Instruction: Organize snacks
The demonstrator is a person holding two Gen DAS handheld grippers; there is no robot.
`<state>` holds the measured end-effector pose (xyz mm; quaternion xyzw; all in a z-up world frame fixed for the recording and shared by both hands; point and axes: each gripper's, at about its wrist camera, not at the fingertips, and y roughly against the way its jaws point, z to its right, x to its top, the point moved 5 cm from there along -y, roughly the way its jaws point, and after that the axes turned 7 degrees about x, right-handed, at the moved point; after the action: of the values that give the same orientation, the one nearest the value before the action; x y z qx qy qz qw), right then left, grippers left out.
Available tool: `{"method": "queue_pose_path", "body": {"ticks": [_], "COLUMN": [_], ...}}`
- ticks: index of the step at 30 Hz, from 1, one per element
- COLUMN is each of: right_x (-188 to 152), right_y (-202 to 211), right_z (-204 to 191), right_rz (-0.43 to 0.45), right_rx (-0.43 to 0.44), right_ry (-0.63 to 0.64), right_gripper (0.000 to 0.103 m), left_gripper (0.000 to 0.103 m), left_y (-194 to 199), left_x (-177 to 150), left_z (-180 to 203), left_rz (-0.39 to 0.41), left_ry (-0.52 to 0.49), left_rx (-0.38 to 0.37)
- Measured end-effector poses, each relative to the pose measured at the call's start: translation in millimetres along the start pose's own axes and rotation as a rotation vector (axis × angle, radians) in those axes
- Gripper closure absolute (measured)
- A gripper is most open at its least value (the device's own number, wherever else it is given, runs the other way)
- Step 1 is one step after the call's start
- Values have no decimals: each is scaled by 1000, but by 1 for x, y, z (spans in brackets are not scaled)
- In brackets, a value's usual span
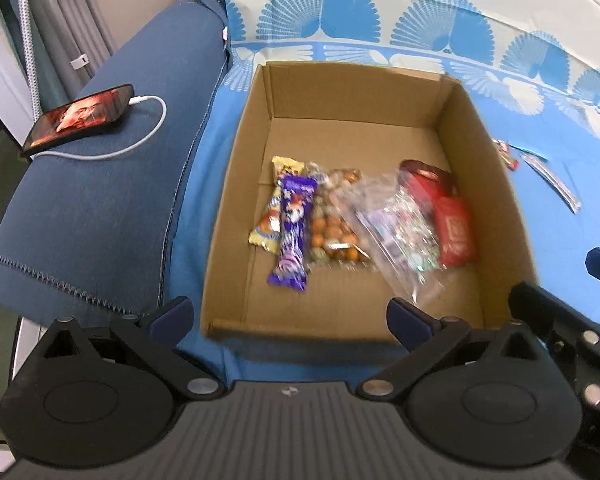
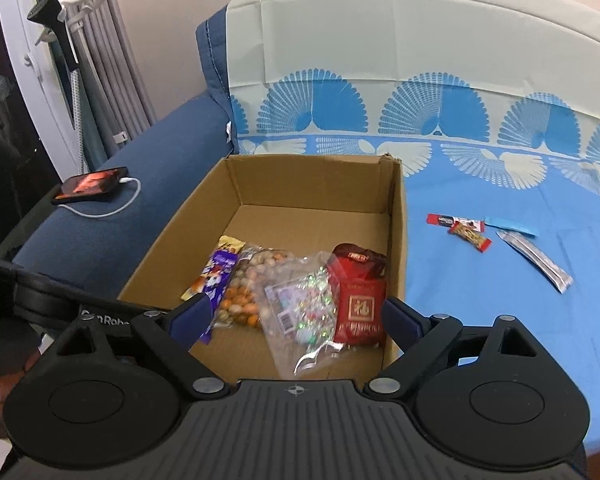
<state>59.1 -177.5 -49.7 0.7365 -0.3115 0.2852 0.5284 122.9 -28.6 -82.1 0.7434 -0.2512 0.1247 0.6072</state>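
The bed point(image 2: 480, 320), under a blue sheet with a fan print, carries an open cardboard box point(image 2: 396, 240) close to its left edge, hard against the dark blue side cushion point(image 1: 100, 200). Five snacks already lie side by side on the box floor: a red pouch point(image 2: 358, 304), a clear bag of wrapped sweets point(image 2: 300, 312), a bag of coated nuts point(image 1: 334, 224), a purple bar point(image 1: 294, 228) and a yellow packet point(image 1: 272, 208) partly under it. So the job looks mostly done. Left out on the sheet to the right of the box are a silver sachet point(image 2: 536, 260), a blue sachet point(image 2: 510, 225) and two little red-wrapped pieces point(image 2: 458, 227).

Both claws stand wide apart and empty: the left claw point(image 1: 290, 316) over the near box rim, the right claw point(image 2: 296, 314) over the sweets.

Only the right view shows the loose pieces clearly; the left view catches them blurred at its edge. The left view alone shows the box floor whole. A phone point(image 1: 80, 118) on a white cable point(image 1: 148, 132) rests on the cushion.
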Motion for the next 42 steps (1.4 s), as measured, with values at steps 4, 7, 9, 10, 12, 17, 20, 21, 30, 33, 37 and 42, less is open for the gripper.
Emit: {"method": "queue_pose_path", "body": {"ticks": [4, 7, 9, 10, 12, 17, 20, 21, 30, 33, 37, 42], "right_x": [-12, -14, -15, -15, -16, -19, -19, -20, -22, -17, -10, -6], "right_y": [23, 37, 45, 48, 53, 60, 63, 64, 62, 60, 58, 32], "right_z": [-12, -17, -19, -20, -22, -27, -27, -27, -21, -10, 26, 113], "right_rz": [21, 49, 68, 74, 80, 96, 104, 107, 109, 117, 152, 125], "right_rx": [-7, -13, -16, -15, -11, -7, -6, -5, 14, 6, -49, -196], "right_ry": [30, 44, 52, 54, 59, 69, 68, 67, 44, 17, -40, -85], "right_gripper": [9, 8, 8, 7, 7, 7, 7, 7, 6, 6, 5, 5], "left_gripper": [0, 0, 0, 0, 0, 0, 0, 0, 0, 0, 0, 0], "left_y": [20, 33, 42, 45, 50, 59, 62, 63, 65, 64, 66, 59], "left_x": [-15, -21, -25, -26, -28, -32, -32, -32, -28, -20, -2, 17], "left_z": [3, 3, 3, 2, 2, 0, 0, 1, 1, 1, 7, 25], "left_rz": [28, 53, 67, 72, 81, 97, 104, 108, 111, 107, 121, 81], "left_ry": [-6, 0, 6, 8, 9, 12, 9, 8, 0, -4, -11, -22], "left_rx": [-1, -1, 1, 1, 2, 10, 14, 16, 24, 34, 48, 28]}}
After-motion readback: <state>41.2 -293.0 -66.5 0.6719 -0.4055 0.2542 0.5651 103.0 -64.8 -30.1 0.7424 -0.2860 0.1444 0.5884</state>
